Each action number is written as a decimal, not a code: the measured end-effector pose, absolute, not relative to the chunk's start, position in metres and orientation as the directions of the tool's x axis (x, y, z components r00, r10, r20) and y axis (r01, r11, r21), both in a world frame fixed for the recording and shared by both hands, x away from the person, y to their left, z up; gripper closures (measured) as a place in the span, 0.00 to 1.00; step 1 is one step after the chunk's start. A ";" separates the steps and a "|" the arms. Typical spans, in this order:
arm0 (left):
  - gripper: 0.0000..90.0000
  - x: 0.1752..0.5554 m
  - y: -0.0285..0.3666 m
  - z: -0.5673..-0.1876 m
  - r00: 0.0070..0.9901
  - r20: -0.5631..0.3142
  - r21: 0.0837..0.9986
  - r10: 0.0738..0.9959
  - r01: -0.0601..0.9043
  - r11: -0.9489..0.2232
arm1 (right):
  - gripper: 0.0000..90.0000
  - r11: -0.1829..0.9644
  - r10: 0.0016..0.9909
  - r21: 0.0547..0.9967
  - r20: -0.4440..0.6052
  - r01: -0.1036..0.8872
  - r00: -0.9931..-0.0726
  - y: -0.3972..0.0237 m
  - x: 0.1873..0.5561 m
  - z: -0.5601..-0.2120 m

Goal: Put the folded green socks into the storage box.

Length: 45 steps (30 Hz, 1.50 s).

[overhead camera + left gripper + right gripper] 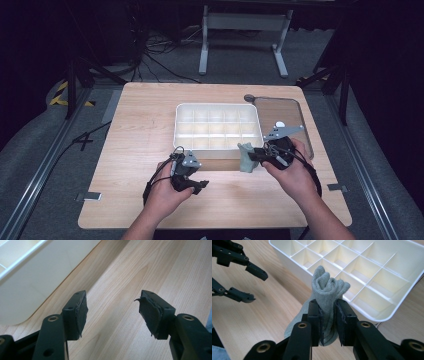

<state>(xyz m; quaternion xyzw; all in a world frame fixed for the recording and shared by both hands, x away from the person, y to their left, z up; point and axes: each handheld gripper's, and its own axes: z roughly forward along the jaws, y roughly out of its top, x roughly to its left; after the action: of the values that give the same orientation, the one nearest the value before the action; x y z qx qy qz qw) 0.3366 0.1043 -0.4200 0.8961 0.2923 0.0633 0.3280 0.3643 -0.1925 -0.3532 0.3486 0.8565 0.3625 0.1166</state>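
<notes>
Grey knit fabric, a rolled sock (pixel 327 290), sits pinched between the pads of your right hand-held gripper (pixel 328 322), which is closed on its lower half while the bunched top stands up above the jaws. In the high view the sock (pixel 246 158) hangs just off the near wall of the white divided box (pixel 218 150), at that wall's right end, and looks lifted clear of the bench (pixel 140 125). What the coming move turns on is this: the box lies straight ahead of your right hand-held gripper (pixel 256 156), past the sock, and the nearest compartment (pixel 372 298) is just over the near wall. The sock's long axis runs upright, roughly in line with the jaws, so it should go in end first, provided it is high enough to pass the rim. Your left hand-held gripper (pixel 112 312) holds nothing, its jaws standing apart over bare wood in front of the box's near wall, towards its left end (pixel 200 186). Your right hand is the nearer one and already has the load.
</notes>
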 end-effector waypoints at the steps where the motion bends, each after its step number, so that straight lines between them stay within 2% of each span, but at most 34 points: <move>1: 0.45 0.337 0.105 -0.420 0.821 -0.080 0.624 0.565 0.483 -0.614 | 0.84 0.493 0.684 0.703 0.050 0.512 -0.728 -0.193 0.366 -0.352; 30: 0.45 0.330 0.131 -0.415 0.785 -0.076 0.631 0.614 0.514 -0.580 | 0.84 0.511 0.709 0.708 -0.026 0.488 -0.704 -0.212 0.431 -0.328; 45: 0.45 0.331 0.126 -0.416 0.793 -0.077 0.625 0.604 0.510 -0.590 | 0.83 0.605 0.678 0.624 -0.078 0.495 -0.731 -0.199 0.454 -0.341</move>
<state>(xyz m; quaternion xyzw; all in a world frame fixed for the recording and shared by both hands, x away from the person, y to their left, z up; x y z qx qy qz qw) 0.3307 0.1264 -0.4160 0.8888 0.3134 0.0716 0.3265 0.4545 -0.1987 -0.3411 0.3322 0.8823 0.2950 0.1553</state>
